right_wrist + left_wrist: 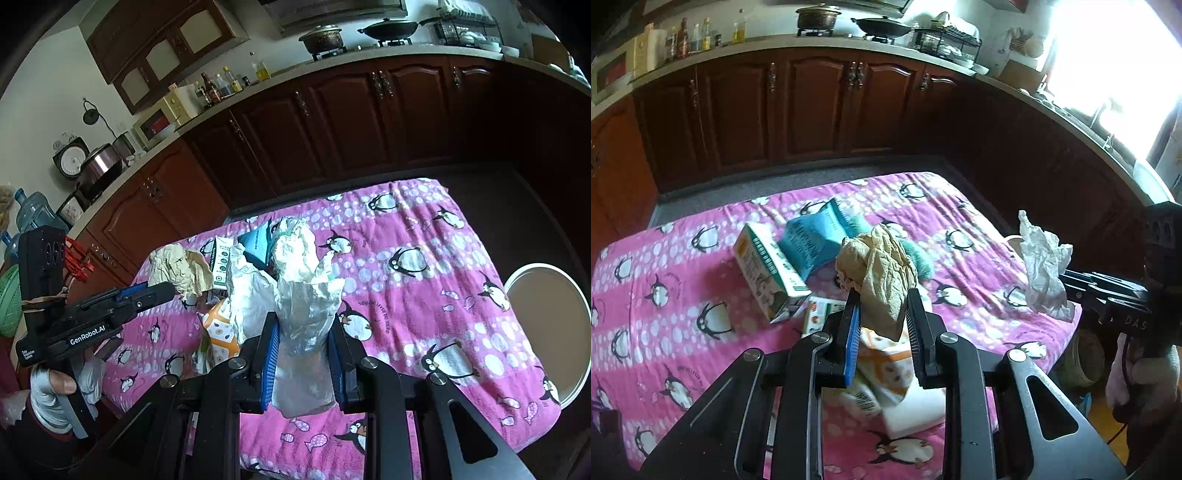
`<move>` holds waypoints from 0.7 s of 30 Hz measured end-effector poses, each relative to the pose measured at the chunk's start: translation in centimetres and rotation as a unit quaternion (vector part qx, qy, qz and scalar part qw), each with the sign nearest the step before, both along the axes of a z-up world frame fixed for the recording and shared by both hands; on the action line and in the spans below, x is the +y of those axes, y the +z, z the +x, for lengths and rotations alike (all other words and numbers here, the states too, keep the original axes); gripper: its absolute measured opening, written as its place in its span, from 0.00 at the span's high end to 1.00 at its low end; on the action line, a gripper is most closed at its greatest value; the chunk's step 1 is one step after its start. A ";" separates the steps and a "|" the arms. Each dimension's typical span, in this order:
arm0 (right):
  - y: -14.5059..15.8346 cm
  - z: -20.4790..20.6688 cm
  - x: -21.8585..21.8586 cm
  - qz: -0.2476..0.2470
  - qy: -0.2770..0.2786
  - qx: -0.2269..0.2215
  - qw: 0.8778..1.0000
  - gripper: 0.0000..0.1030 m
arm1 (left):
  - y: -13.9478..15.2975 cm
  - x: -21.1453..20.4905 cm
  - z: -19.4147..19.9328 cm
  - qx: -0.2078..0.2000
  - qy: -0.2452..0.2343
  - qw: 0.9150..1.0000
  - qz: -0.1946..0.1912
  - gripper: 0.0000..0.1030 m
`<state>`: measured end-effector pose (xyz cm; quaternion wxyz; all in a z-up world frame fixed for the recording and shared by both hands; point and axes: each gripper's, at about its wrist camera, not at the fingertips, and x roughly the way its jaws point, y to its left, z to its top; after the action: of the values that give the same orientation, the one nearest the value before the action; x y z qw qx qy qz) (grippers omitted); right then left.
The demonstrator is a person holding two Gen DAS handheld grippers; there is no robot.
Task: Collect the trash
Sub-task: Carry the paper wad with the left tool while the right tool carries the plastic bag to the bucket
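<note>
My left gripper [882,299] is shut on a crumpled beige paper wad [877,269], held above the pink penguin-print cloth [683,295]. The same wad [179,271] shows in the right wrist view at the left gripper [168,290] tip. My right gripper [304,325] is shut on a crumpled white paper [306,295], which also appears at the right edge of the left wrist view as white paper [1043,266] in the right gripper [1067,277]. On the cloth lie a white-green carton [766,269], a blue carton [816,240] and an orange-white packet [886,363].
A white round bin [546,332] stands beside the table's right edge. Dark wood cabinets [812,107] and a counter with bottles, a pot and a wok run behind. A woven basket [1082,358] sits on the floor at right. A gloved hand [51,395] holds the left gripper.
</note>
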<state>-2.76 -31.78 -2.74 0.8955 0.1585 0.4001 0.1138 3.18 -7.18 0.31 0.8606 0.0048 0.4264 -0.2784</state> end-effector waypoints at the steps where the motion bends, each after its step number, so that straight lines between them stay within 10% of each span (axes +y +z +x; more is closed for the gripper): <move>1: 0.1 -0.1 -0.1 0.000 -0.002 -0.001 1.000 0.77 | 0.0 -0.3 -0.1 -0.002 -0.003 1.000 0.000 0.79; 21: 0.5 -3.2 -6.9 0.000 -0.080 -0.005 0.997 0.77 | 1.3 -11.0 -1.2 0.004 -0.111 0.994 -0.004 0.79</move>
<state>-6.00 -38.69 -2.28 0.9037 0.1897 0.3813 0.0431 1.97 -18.22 1.60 0.8226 0.0478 0.4260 -0.3737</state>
